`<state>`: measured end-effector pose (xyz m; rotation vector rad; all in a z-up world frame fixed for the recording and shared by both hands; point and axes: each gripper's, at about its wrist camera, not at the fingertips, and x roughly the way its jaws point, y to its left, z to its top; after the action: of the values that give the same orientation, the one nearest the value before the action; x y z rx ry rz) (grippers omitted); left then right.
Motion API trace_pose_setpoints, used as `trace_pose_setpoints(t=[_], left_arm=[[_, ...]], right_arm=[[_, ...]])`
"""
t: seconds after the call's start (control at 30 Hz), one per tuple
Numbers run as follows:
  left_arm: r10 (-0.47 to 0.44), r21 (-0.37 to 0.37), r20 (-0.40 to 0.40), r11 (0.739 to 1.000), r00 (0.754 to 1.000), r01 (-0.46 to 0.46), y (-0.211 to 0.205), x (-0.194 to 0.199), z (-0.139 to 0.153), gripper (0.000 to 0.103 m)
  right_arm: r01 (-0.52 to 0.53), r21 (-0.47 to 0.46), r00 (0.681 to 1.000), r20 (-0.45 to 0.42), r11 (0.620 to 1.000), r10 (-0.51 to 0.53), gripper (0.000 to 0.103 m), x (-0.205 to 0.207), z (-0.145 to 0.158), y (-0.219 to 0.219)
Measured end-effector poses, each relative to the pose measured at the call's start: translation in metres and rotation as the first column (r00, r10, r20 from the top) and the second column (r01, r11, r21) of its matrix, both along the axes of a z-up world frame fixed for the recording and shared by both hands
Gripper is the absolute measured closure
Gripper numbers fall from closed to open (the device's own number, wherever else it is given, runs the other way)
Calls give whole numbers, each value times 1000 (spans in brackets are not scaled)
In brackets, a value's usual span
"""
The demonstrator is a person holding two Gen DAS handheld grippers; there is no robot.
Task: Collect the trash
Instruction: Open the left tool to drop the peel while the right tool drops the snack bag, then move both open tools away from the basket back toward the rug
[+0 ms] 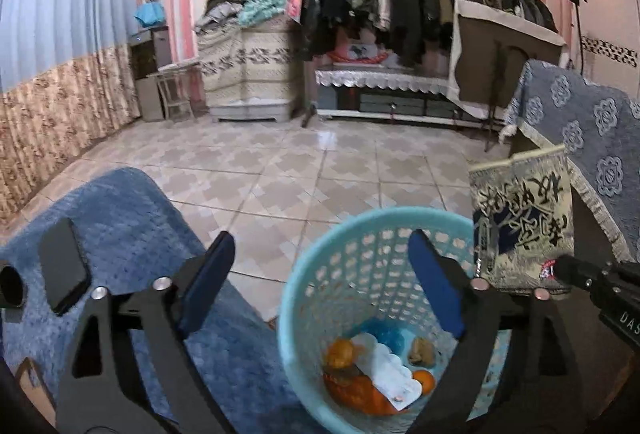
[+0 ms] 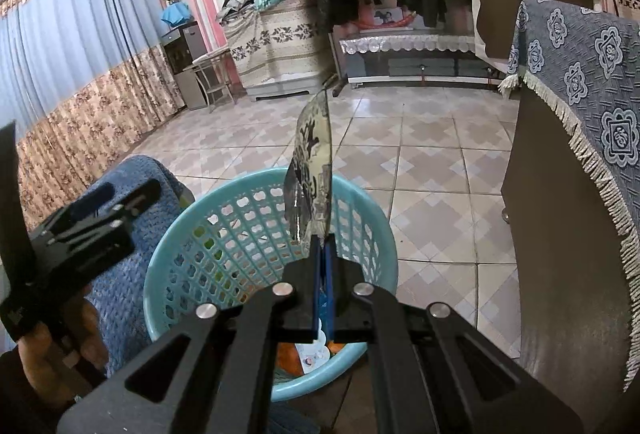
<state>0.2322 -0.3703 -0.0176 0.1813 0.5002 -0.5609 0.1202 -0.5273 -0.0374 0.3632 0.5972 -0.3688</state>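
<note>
**Trash collection: items by the basket**

1. Blue textured fabric seat cover (image 1: pixel 132 234), lying at the near left, a black phone (image 1: pixel 62 266) resting on it.
2. Round pale-turquoise perforated plastic basket (image 1: pixel 320 274), standing on the tiled floor just right of the seat; orange peels (image 1: pixel 340 354), a white paper scrap (image 1: pixel 390 374) and a brown husk (image 1: pixel 422 352) are lying inside.
3. Flat cream-and-black printed foil wrapper (image 2: pixel 312 169), standing upright above the basket's near rim.
4. Right gripper (image 2: pixel 323 254), clamping the wrapper's lower edge, jaws pressing together.
5. Left gripper (image 1: pixel 320 266), hovering over the basket with jaws spread wide, holding nothing.
</note>
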Motion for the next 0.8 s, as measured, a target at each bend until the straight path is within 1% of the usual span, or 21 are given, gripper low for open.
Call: trace_pose_setpoints(t=[0.03,0.13,0.37,0.4,0.6,0.67,0.7,0.73,0.8], left_arm=[[12,0,8,1000,1000,-12,5,1,4,11],[54,-11,27,998,998,-54,24,5,14,7],[138,-18,30,990,990,-138,70,11,27,6],[153,-20,30,988,988,-152,77,11,28,6],[206,-26,36,978,978,-205,112,7,37,6],[222,-32,30,975,975,-221,122,6,38,6],[233,-35,24,972,972,-232,128,6,39,6],[241,-36,22,970,970,-240,133,6,39,6],[260,-33,24,965,965,-259,143,3,39,6]], right_arm=[[-2,-1,1000,0,1000,2,101,0,0,1],[-14,1,1000,-5,1000,14,101,5,-3,6],[-41,5,999,-30,999,41,100,26,-10,21],[-39,-3,999,-37,999,39,99,31,-11,25],[-42,-26,997,-65,999,40,98,44,-15,40],[-41,-32,997,-71,999,38,78,46,-14,42],[-35,-40,997,-65,999,32,46,45,-13,43],[-29,-46,998,-58,999,27,33,45,-11,43],[-25,-50,999,-43,998,23,32,42,-8,43]])
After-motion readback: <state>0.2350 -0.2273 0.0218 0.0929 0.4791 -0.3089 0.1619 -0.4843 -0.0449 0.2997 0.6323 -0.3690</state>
